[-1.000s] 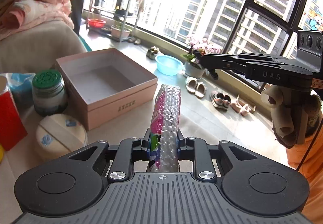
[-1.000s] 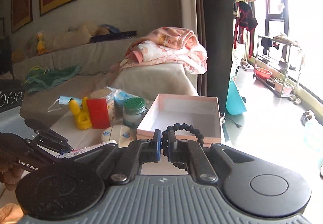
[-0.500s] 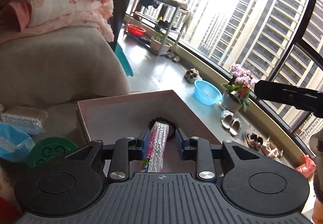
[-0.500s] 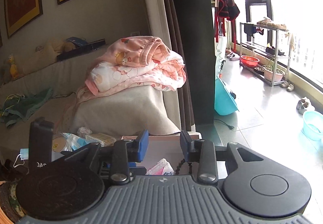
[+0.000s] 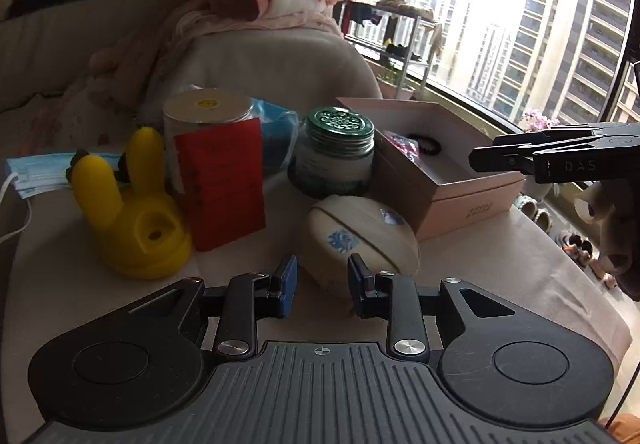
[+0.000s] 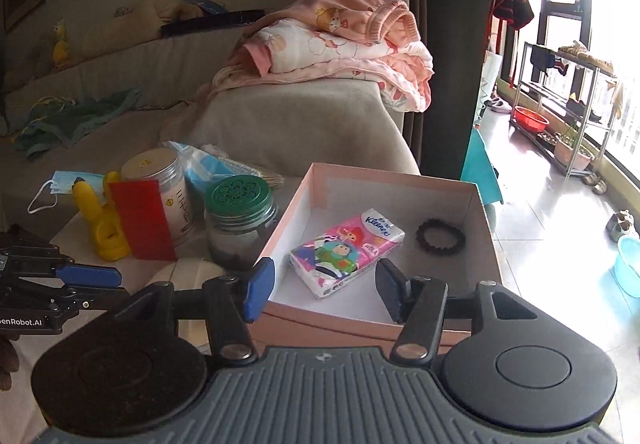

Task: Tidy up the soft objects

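While the cream round pouch (image 5: 359, 240) lies just ahead of the left gripper (image 5: 319, 286), parted jaws empty, it is nearest; the right gripper (image 6: 324, 286), just widened, is held empty over the pink box (image 6: 484, 240).

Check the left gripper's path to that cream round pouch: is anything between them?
Nothing visible. The left gripper stands open and empty with the cream round pouch right ahead of its jaws. The yellow toy and red card stand off to the left, the pink box to the right.
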{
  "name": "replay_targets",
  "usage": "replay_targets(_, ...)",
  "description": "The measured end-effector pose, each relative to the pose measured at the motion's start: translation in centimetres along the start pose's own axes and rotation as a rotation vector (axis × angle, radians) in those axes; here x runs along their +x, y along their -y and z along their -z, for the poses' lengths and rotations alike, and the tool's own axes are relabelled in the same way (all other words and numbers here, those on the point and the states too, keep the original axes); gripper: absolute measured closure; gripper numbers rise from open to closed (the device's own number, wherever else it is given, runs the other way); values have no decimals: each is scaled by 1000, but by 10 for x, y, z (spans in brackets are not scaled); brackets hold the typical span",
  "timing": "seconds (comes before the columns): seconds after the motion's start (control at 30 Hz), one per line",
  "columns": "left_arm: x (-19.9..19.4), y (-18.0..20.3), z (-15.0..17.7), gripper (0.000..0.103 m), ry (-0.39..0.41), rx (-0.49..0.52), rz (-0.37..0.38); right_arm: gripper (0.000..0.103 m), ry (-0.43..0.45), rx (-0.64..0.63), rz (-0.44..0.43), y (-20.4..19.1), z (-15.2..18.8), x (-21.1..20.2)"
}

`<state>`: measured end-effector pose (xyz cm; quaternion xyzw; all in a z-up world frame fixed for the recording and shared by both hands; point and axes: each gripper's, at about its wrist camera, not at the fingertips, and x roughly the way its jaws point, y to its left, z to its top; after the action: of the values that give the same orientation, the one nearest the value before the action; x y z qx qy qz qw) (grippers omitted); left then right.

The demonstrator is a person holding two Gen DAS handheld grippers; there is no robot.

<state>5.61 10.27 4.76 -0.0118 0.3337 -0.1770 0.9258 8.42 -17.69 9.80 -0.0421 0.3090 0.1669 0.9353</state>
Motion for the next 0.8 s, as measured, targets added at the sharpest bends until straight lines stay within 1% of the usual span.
replay_targets(0.07, -7, -20, 9, 72, 11, -41, -43, 43, -7, -48, -27, -24, 5, 4)
replay_targets(0.17, -16, -47, 14, 72, 46, -115, -98, 40, -20, -116, -54, -55, 11, 13)
replay_targets(0.33, -21, -76, 8, 72, 114, -200, -137, 40, -74, -151, -100, -86, 21, 31)
replay_targets(0.4, -21, -85, 5, 72, 138, -207, -153, 40, -81, -157, -109, -92, 25, 36)
replay_targets(0.5, -22, -98, -2, 72, 179, -201, -201, 40, -81, -170, -115, -100, 30, 39)
replay_targets(0.63, -17, -110, -15, 72, 229, -159, -195, 40, -84, -192, -113, -104, 35, 38)
replay_targets(0.7, -7, -118, -21, 71, 221, -162, -188, 40, -90, -190, -116, -105, 37, 39)
replay_targets(0.8, 10, -129, -26, 70, 196, -197, -156, 40, -99, -171, -124, -105, 40, 40)
